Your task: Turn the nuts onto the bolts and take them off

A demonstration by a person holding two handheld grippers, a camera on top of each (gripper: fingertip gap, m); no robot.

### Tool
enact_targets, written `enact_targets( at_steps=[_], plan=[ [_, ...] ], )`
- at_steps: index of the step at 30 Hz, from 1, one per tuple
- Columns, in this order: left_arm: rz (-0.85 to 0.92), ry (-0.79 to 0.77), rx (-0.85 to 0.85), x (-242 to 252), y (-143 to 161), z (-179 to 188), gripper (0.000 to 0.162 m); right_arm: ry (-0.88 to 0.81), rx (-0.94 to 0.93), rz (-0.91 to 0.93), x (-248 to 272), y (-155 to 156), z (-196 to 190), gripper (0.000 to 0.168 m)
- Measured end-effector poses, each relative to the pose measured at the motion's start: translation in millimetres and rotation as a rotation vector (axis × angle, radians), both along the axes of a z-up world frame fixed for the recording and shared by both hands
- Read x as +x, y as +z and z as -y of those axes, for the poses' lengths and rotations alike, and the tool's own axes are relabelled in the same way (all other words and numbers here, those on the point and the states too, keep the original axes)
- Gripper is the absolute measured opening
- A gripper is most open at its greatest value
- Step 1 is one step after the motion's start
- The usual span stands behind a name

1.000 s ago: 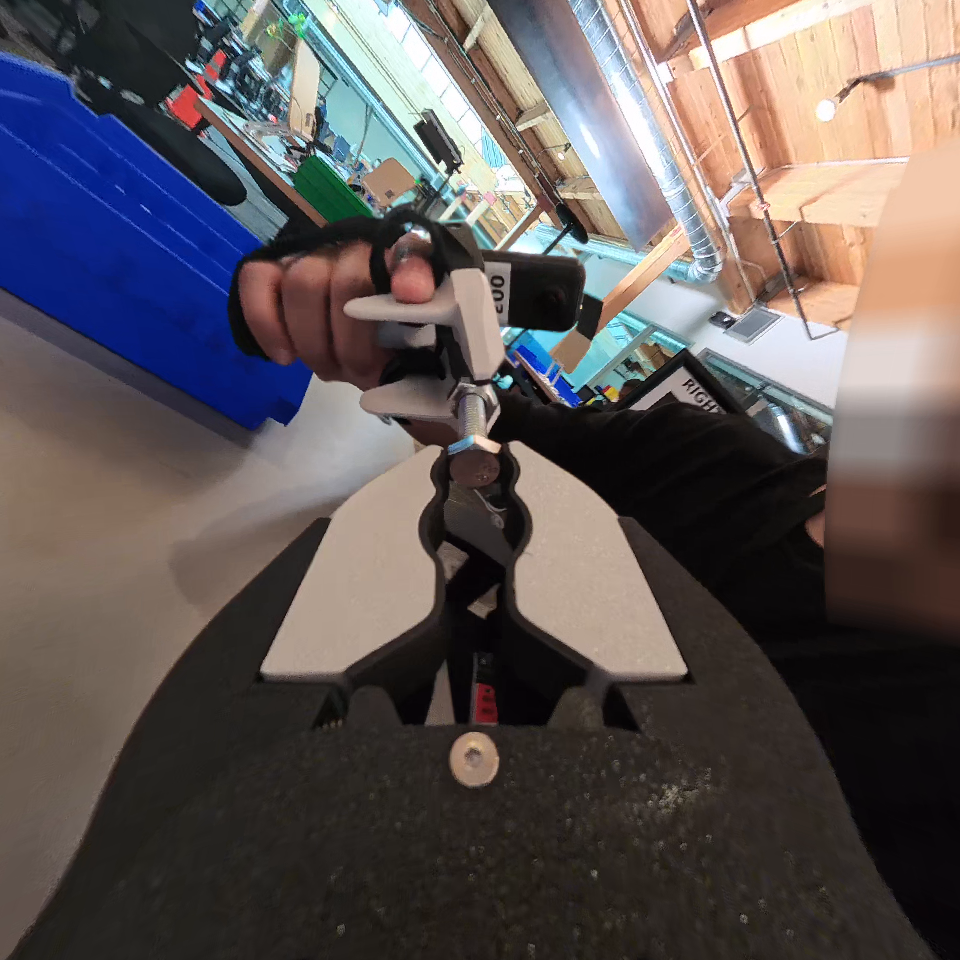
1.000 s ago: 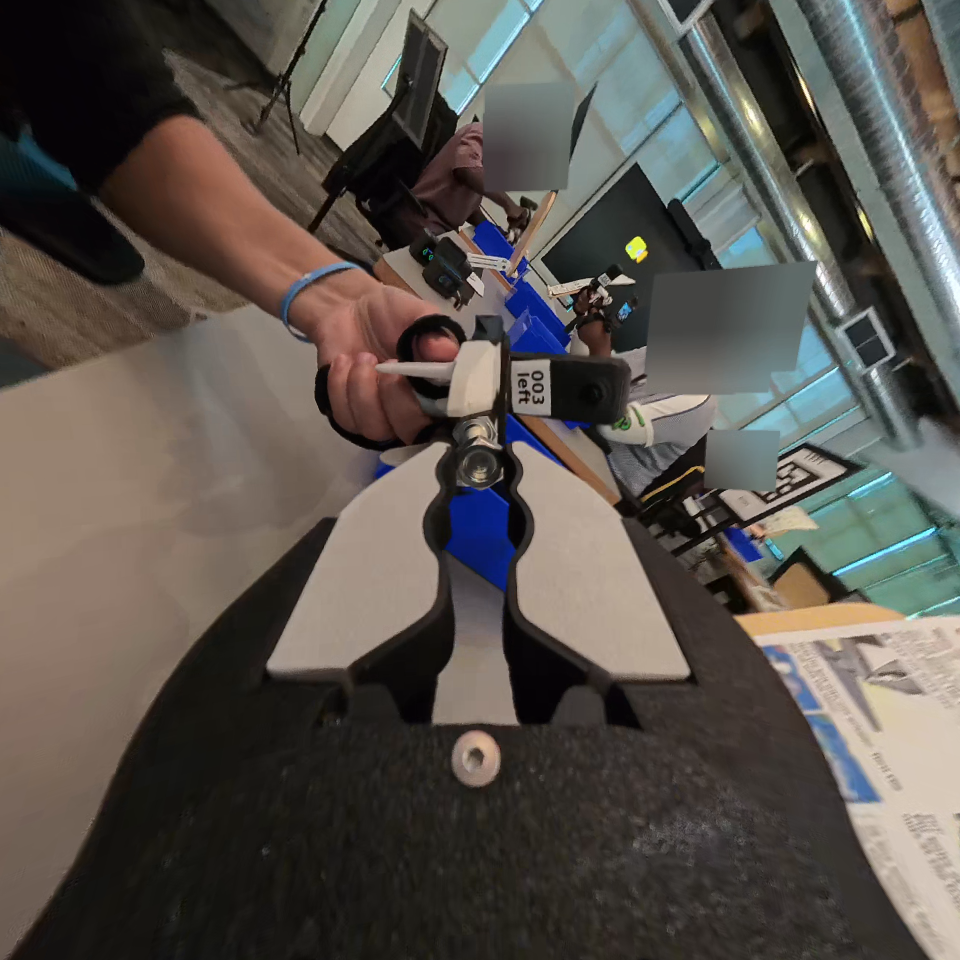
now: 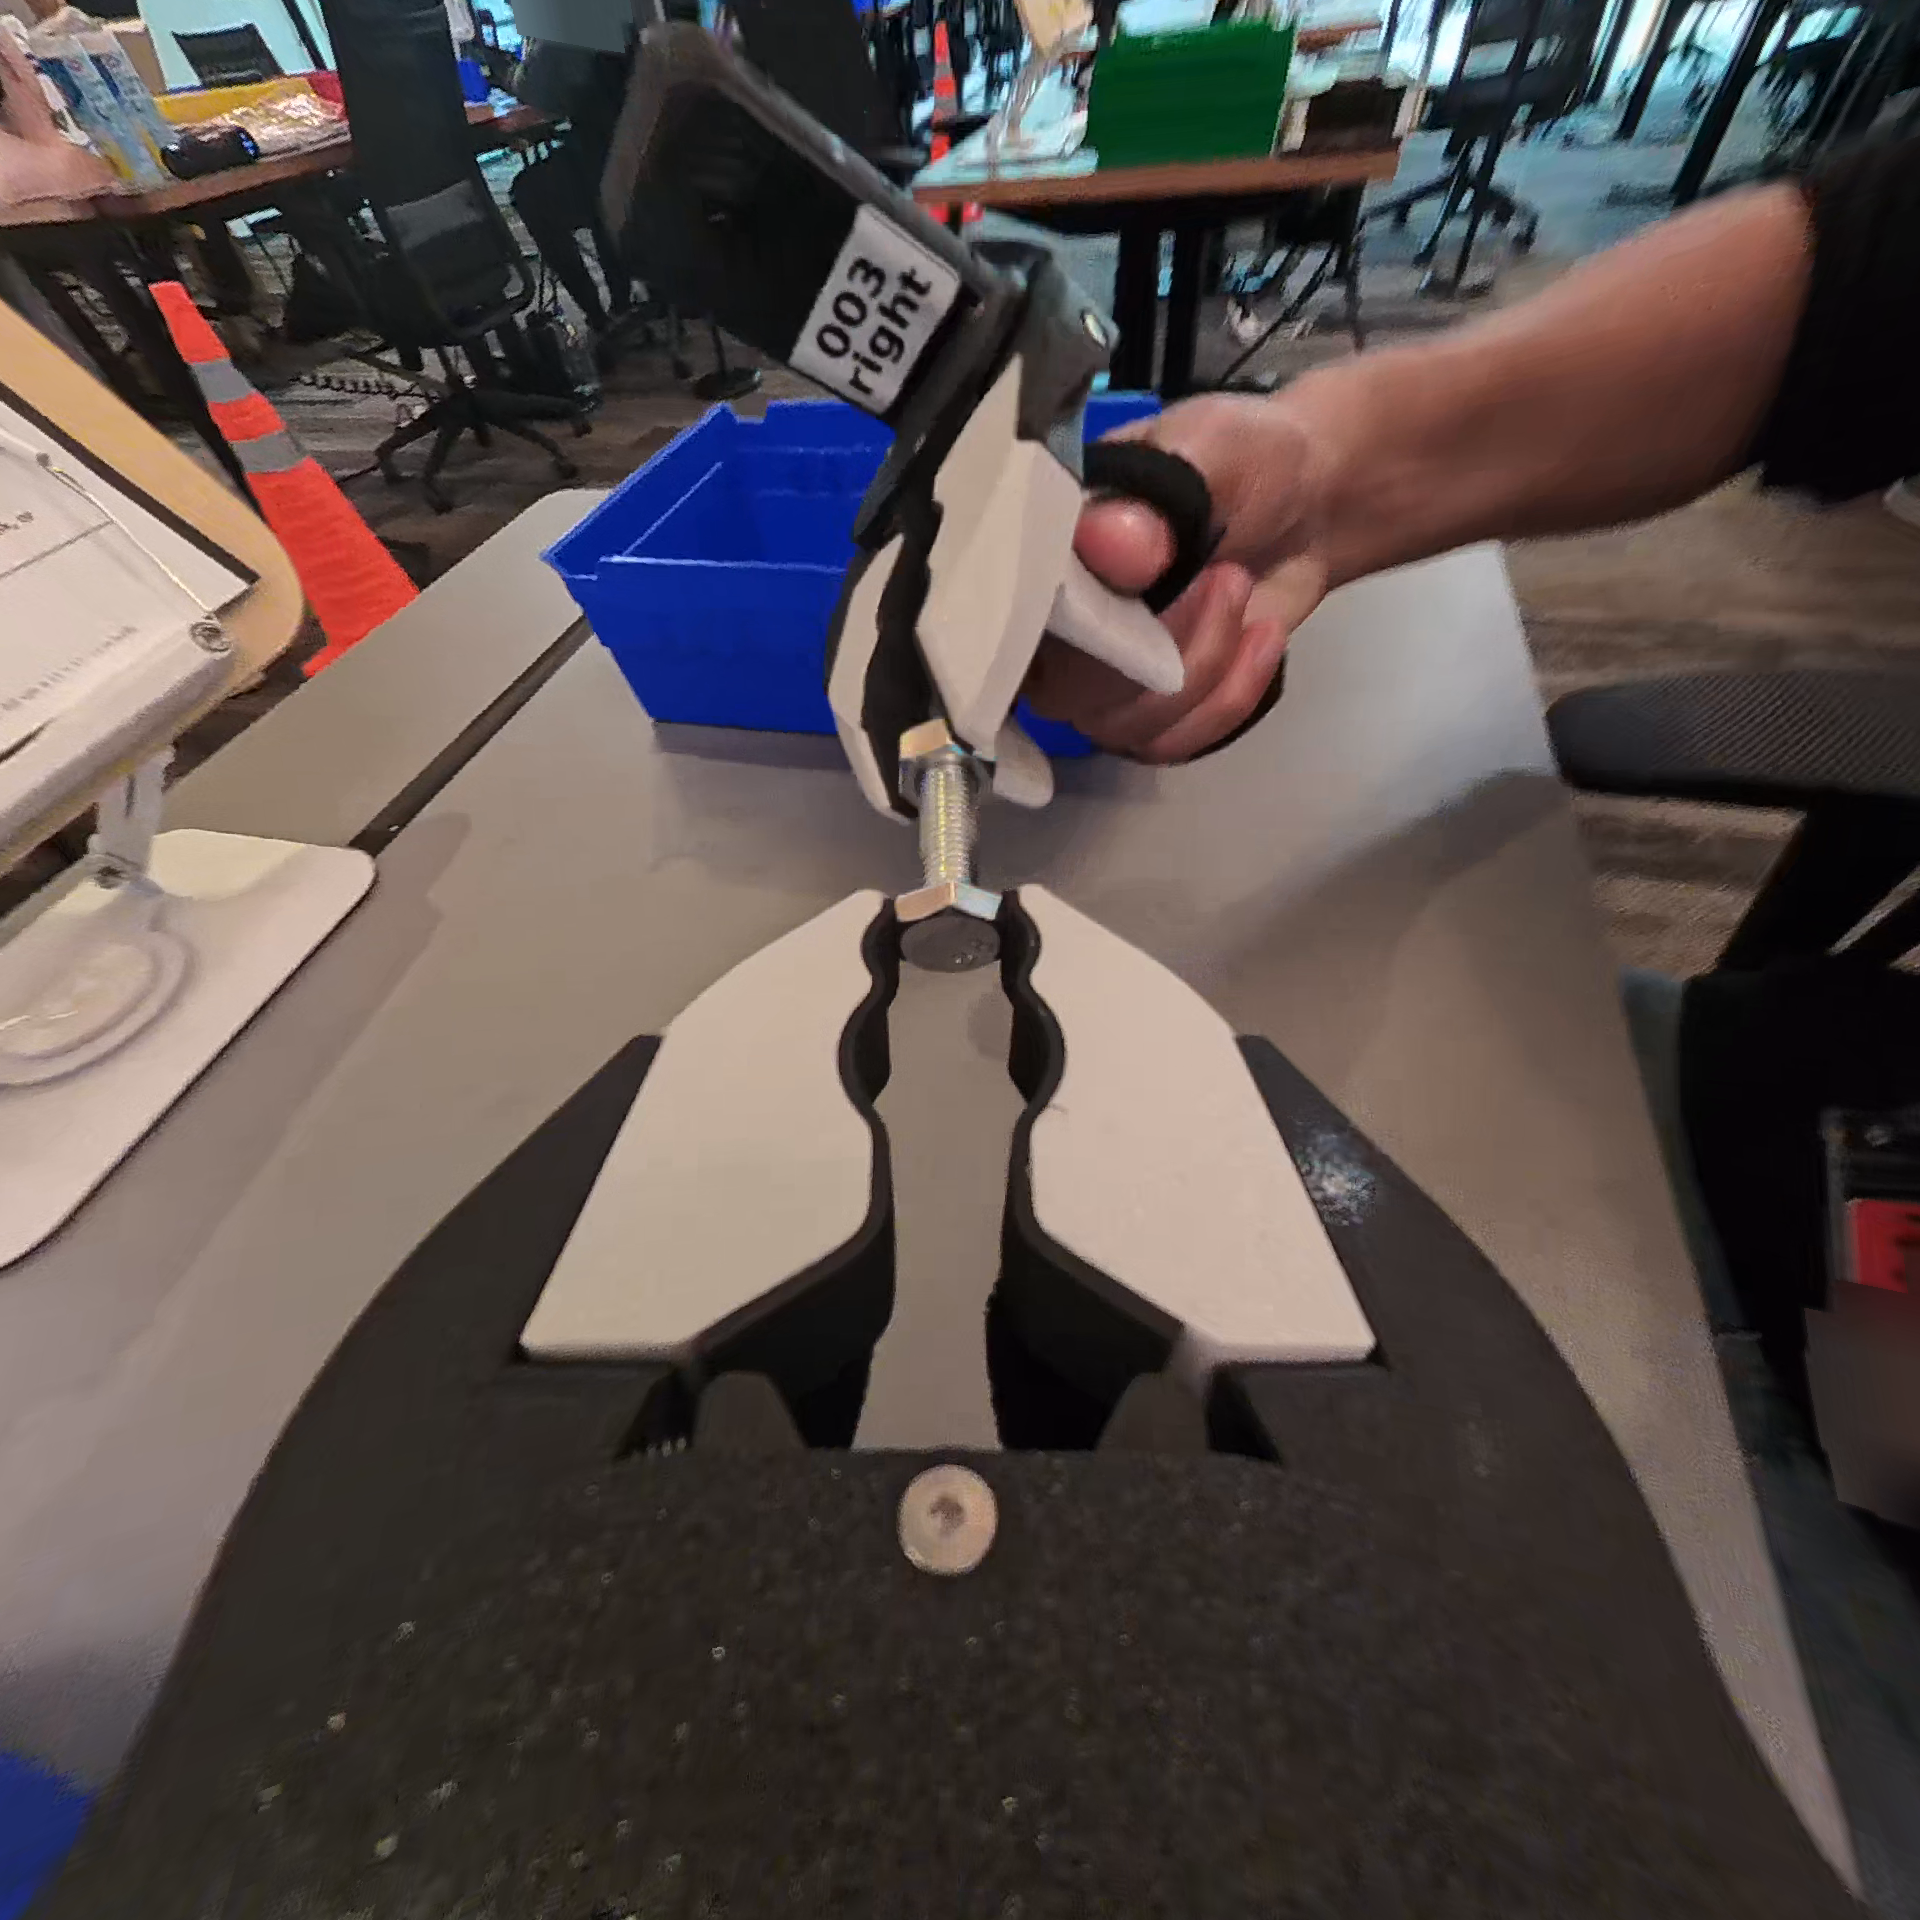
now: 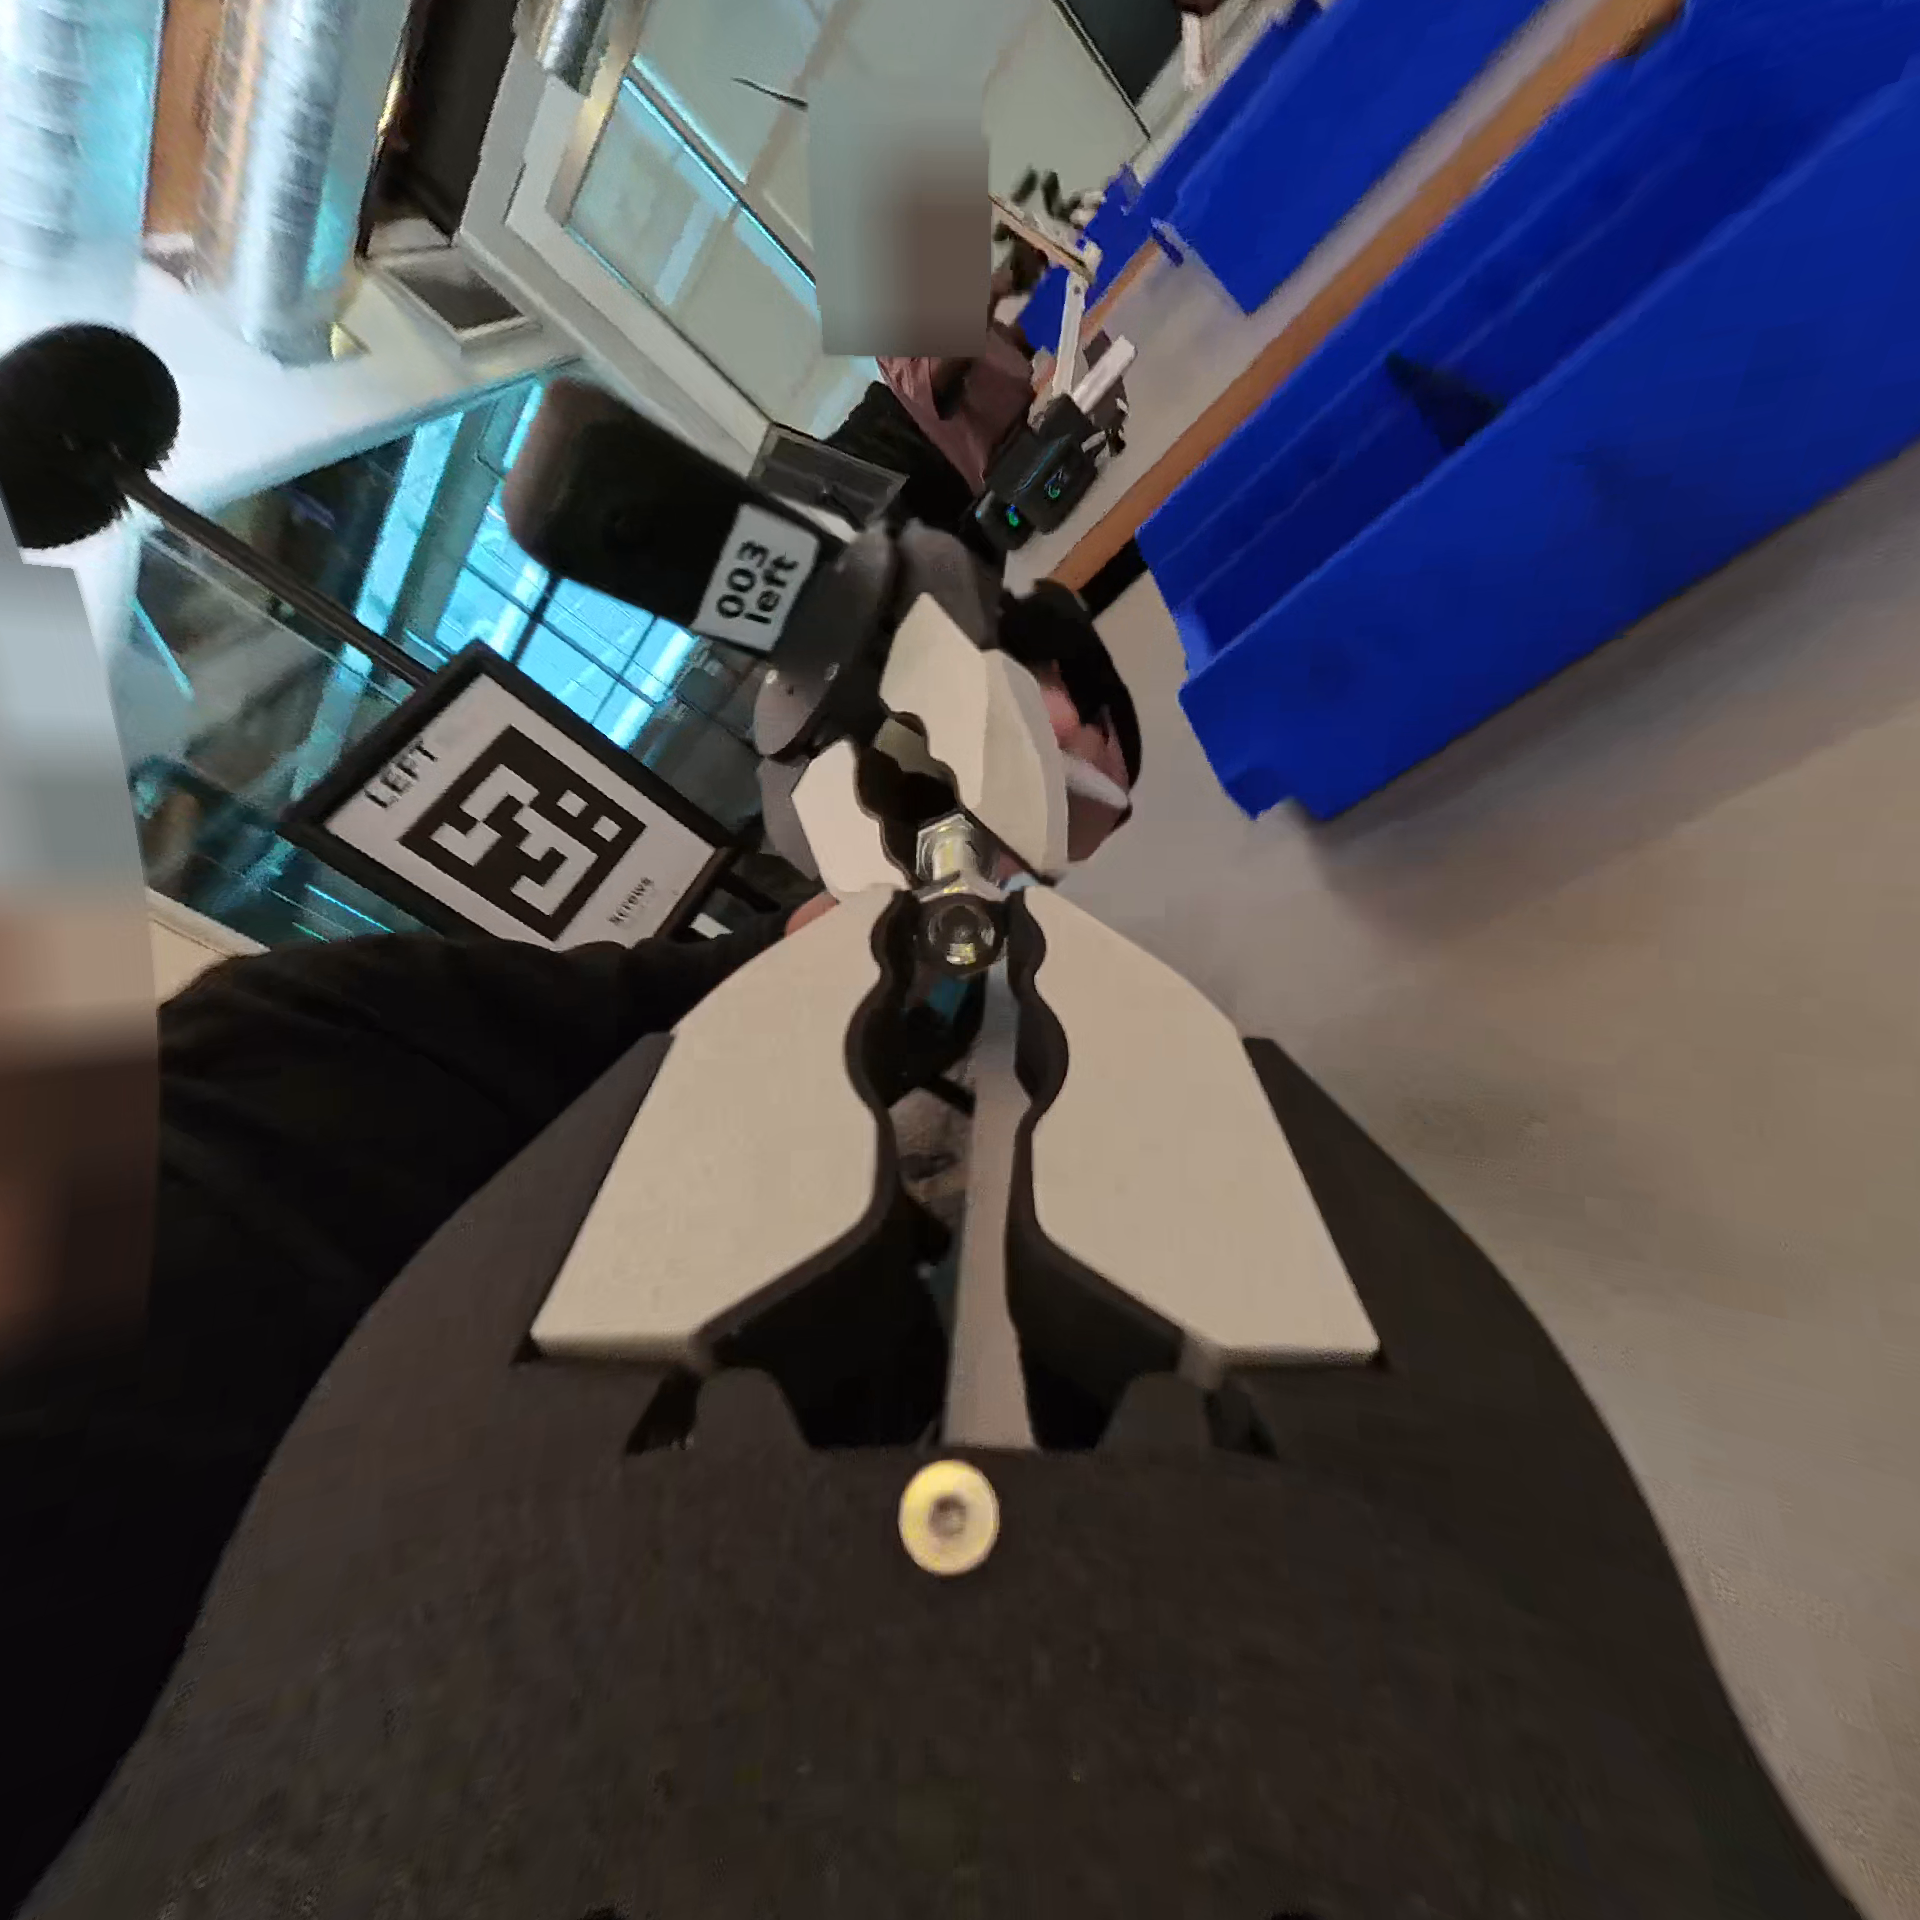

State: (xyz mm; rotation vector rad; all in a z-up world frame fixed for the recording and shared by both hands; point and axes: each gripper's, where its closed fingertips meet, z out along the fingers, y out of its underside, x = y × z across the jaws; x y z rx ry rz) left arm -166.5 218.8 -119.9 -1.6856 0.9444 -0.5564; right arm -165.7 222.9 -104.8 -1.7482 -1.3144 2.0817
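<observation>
A silver bolt [image 3: 951, 831] is held in the air above the grey table [image 3: 520, 883] between my two grippers. My left gripper [image 3: 948, 916] is shut on the bolt's hex head [image 3: 948, 940]. My right gripper [image 3: 935, 774] comes down from above, held by a hand, and is shut on the nut [image 3: 928, 746] at the far end of the thread. In the right wrist view my right gripper [image 4: 956, 925] grips the nut [image 4: 956, 932], and the left gripper [image 4: 935, 844] holds the bolt [image 4: 943, 854] just beyond it.
A blue bin [image 3: 727, 603] stands on the table behind the bolt. A white stand [image 3: 156, 935] sits at the left, with an orange cone [image 3: 291, 488] beyond it. Larger blue bins [image 4: 1558, 468] and a black-and-white marker board [image 4: 499, 810] show in the right wrist view. Both grippers' tips are close together, under 4 cm apart.
Both grippers have rolled and tilted a long way while keeping hold of the bolt and nut. The left wrist view has swung down from the ceiling to the table.
</observation>
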Motion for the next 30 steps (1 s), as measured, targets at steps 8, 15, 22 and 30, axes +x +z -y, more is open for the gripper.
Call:
enact_targets(
  at_steps=[8,15,22,30],
  plan=[
    [-0.256,0.049,0.103,1.3,-20.8,-0.2,0.018,0.013,-0.374,0.308,6.0,-20.6,3.1,0.017],
    [-0.333,0.072,0.116,3.2,-34.3,-3.6,0.018,-0.006,-0.568,0.387,8.6,-35.2,-0.6,0.017],
    [-0.191,0.056,0.053,3.9,-29.7,1.4,0.018,-0.017,-0.460,0.253,8.1,-24.7,-5.4,0.043],
    [0.303,-0.141,-0.325,22.1,-19.6,32.0,0.018,-0.097,0.582,-0.204,24.9,-14.6,18.0,0.072]
  ],
)
